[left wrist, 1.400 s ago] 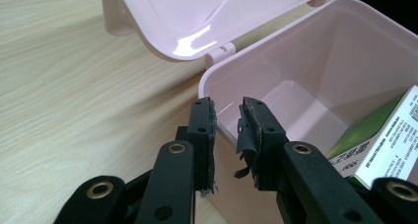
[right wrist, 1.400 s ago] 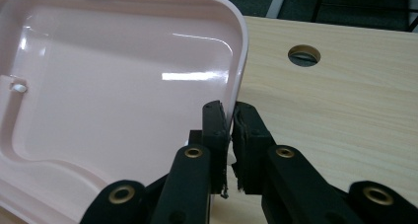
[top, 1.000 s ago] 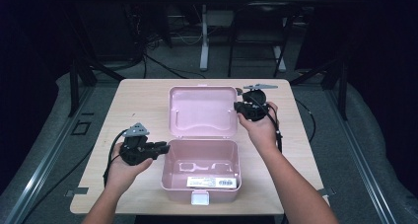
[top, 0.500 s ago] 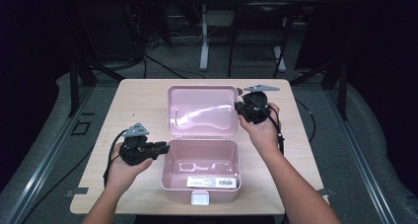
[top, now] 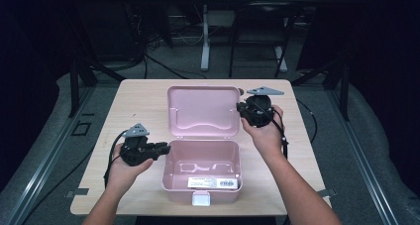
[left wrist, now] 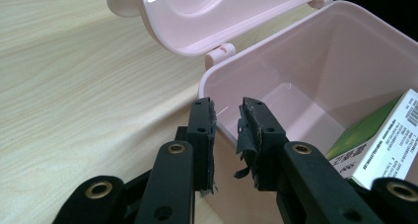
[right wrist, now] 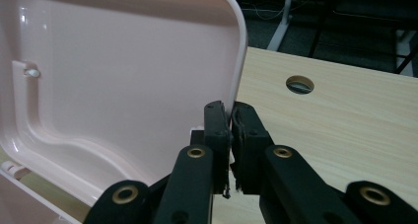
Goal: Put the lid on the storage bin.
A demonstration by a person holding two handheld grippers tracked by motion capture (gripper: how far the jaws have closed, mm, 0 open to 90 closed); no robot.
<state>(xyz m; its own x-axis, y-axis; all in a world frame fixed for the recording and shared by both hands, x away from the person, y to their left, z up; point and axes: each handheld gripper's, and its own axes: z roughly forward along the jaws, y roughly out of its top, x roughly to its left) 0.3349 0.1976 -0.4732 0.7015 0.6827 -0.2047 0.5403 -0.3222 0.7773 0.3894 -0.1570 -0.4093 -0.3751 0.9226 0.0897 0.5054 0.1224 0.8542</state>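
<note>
On the table: a pale wooden table (top: 124,106) carries a pink plastic box (top: 200,178), set near the person, its hinged lid (top: 203,111) standing open on the far side.
Box contents: a green and white carton with a barcode (left wrist: 389,135) lies flat inside, against the near wall.
Left gripper: the left gripper (top: 163,148) sits at the left wall of the box, near its far corner; the left gripper view shows its jaws slightly spread, one on each side of the wall's rim, which looks loosely straddled rather than squeezed.
Right gripper: the right gripper (top: 241,107) is at the right edge of the lid; the right gripper view shows its jaws pressed together on that thin edge, pinching it.
Change: over the last second the lid has tipped a little farther back and looks fuller and more upright from the high view, with the right hand risen slightly; the left gripper has stayed at the box wall.
Meaning: the box appears to be at, or very close to, fully open, with the left gripper steadying the base while the right swings the lid.
Likely next: letting go of the lid edge once it rests back on its hinges.
</note>
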